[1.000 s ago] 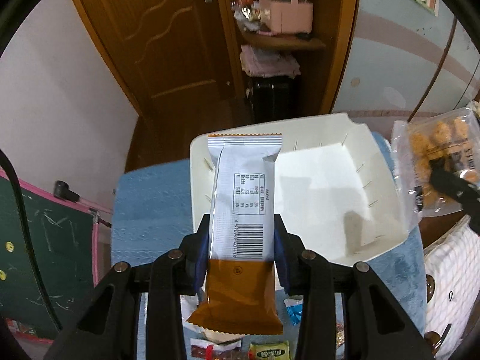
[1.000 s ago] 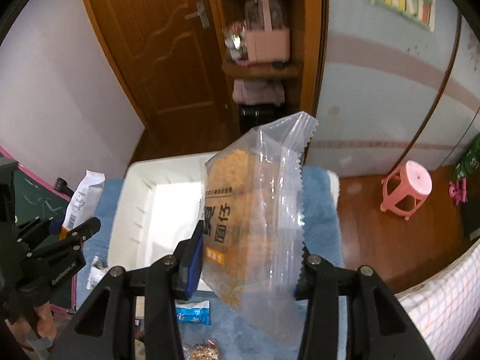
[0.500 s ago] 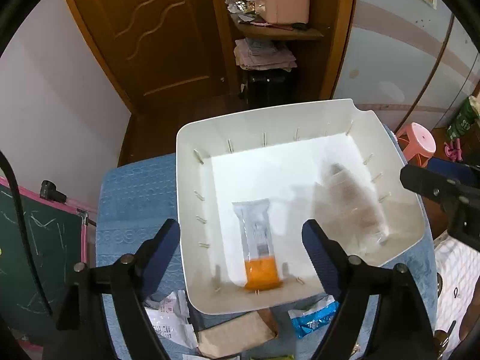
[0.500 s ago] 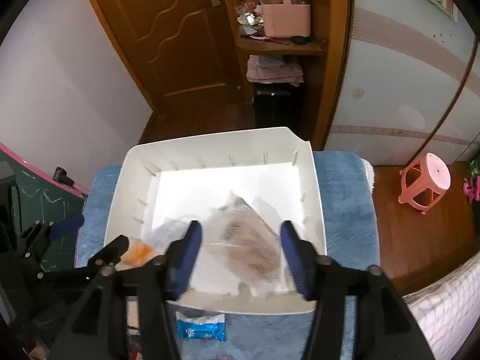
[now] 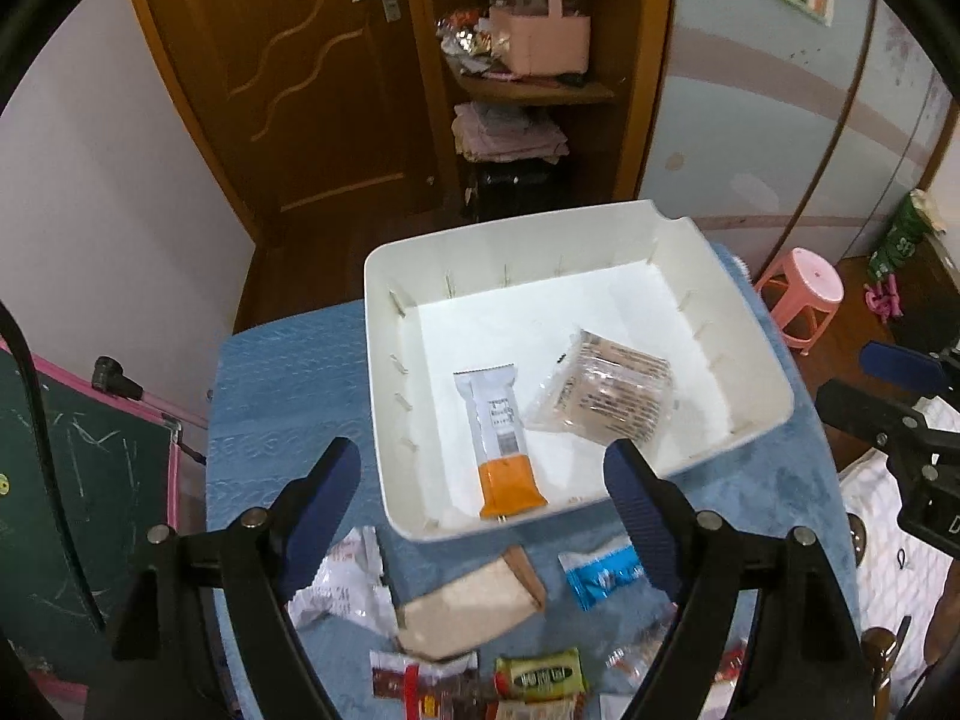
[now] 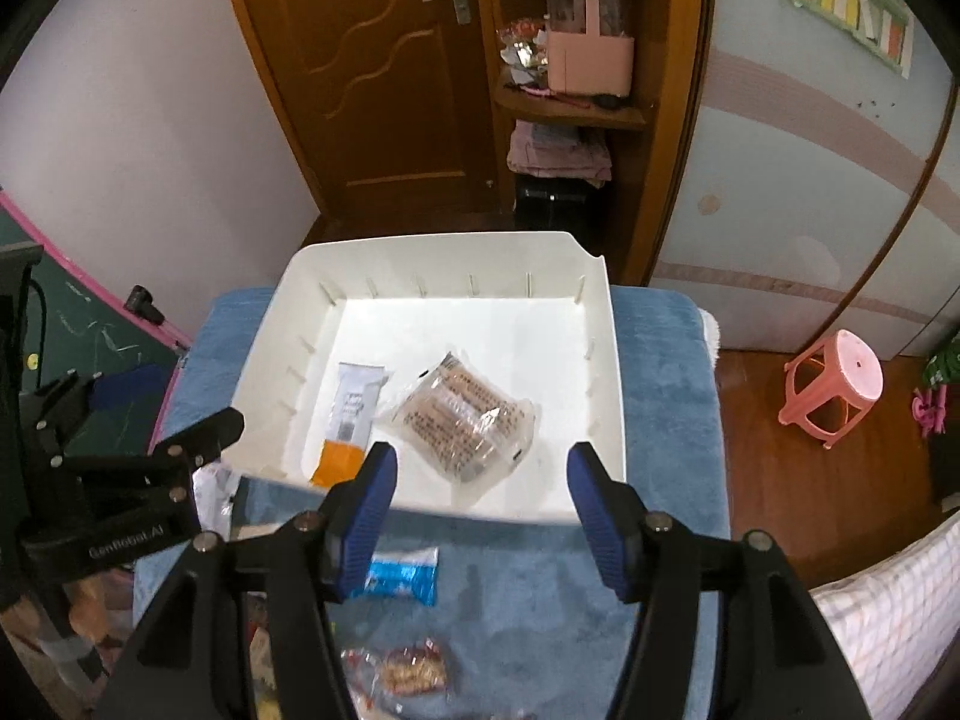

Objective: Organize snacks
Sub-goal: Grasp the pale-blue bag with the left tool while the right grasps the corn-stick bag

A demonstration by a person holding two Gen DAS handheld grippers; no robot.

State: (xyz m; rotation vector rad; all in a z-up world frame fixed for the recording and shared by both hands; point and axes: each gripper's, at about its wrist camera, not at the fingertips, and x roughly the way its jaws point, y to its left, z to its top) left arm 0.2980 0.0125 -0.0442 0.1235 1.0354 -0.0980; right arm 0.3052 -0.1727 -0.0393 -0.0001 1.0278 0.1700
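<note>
Snacks left on the blue bench (image 5: 282, 372), such as the blue packet (image 5: 602, 575), look light, crinkly and slippery, best pinched mid-body; both hand-held grippers, left (image 5: 483, 486) and right (image 6: 480, 498), hang open and empty beside the tray (image 5: 384, 324).

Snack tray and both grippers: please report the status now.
Left gripper open, right gripper open, both empty. Orange-and-white bar and clear cracker pack lie in white tray. Blue packet outside, nothing blocking.
</note>
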